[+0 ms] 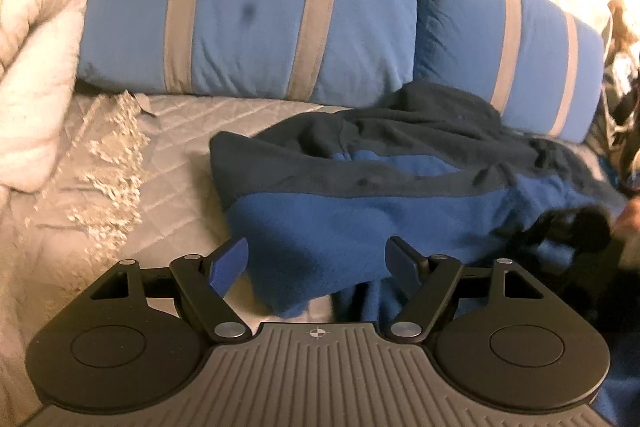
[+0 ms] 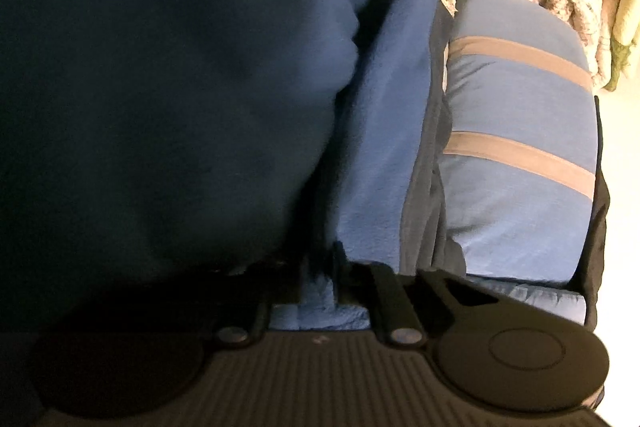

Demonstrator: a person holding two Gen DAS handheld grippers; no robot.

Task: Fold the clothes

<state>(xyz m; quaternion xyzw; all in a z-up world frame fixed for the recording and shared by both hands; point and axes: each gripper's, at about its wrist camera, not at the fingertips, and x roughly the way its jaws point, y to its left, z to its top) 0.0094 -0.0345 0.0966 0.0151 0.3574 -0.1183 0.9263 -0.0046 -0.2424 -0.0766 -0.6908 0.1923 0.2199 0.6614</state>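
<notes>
Left tongs point(image 1: 316, 265) spread wide over blue fleece garment point(image 1: 360, 211) on quilted bed point(image 1: 160, 163); striped pillows point(image 1: 248, 15) behind.

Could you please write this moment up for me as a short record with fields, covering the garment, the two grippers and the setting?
garment: blue and navy fleece, crumpled, not yet folded
surface: grey quilted bedcover
left gripper: open, over the fleece's near edge, holding nothing
right gripper: shut on the fleece, cloth bunched between its fingers
behind garment: two blue pillows with tan stripes, side by side
left of pillows: cream comforter, bunched up
</notes>
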